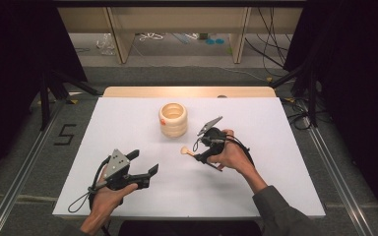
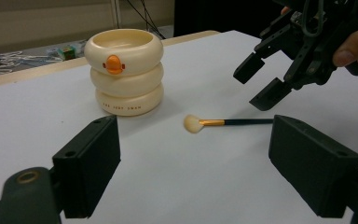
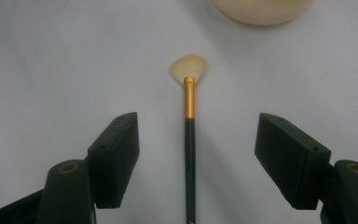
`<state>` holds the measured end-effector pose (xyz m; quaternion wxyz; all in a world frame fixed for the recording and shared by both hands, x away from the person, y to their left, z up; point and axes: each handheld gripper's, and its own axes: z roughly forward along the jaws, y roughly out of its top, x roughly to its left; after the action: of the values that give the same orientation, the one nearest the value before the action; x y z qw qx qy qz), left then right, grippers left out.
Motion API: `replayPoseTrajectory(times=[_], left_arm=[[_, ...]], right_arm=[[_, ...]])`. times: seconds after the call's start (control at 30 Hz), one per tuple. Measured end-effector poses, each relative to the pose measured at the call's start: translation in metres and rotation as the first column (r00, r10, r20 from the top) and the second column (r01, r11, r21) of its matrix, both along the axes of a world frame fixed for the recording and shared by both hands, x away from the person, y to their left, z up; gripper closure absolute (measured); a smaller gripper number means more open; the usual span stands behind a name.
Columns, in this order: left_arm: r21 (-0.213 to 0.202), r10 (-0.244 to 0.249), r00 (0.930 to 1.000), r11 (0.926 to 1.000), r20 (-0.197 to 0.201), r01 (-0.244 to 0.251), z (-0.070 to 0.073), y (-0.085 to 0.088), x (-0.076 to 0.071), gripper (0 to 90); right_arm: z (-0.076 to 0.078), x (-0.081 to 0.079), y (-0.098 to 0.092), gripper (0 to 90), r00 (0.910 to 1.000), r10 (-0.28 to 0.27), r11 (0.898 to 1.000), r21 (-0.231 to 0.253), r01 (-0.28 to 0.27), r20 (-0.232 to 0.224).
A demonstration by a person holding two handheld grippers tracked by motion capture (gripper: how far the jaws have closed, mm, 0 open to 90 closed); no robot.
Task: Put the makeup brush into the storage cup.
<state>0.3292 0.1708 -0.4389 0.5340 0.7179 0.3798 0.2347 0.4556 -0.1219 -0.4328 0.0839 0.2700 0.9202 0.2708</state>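
Right tool (image 3: 196,158) wide open, brush (image 3: 189,135) handle lies between jaws on surface (image 3: 51,56), pads not touching. Left tool (image 2: 205,163) open, empty.

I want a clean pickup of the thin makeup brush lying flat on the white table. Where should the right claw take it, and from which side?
Grip the dark slender handle of the cream-tipped makeup brush, behind the gold ferrule, coming straight down from above. It lies flat, already centred between the right claw's open jaws, which stand either side of the handle. The soft bristles would probably splay if pinched.
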Motion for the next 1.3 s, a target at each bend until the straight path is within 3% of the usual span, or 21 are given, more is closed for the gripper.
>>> replayPoseTrajectory(times=[0.3,0.7,1.3], left_arm=[[0.003,0.0,1.0,1.0,-0.001,0.0,0.0,0.0,0.001,16.2],[0.003,0.0,1.0,1.0,0.0,0.0,0.0,0.0,0.0,16.2],[0.01,-0.004,1.0,0.9999,0.004,0.004,0.0,-0.001,0.0,16.2]], right_arm=[[-0.003,0.006,0.003,35.6,0.9997,0.015,0.999,-0.043,-0.016,-0.021],[-0.011,0.017,0.017,41.1,0.9948,0.03,0.994,-0.102,-0.04,-0.097],[-0.019,0.025,0.021,52.2,0.9852,0.02,0.989,-0.141,-0.044,-0.17]])
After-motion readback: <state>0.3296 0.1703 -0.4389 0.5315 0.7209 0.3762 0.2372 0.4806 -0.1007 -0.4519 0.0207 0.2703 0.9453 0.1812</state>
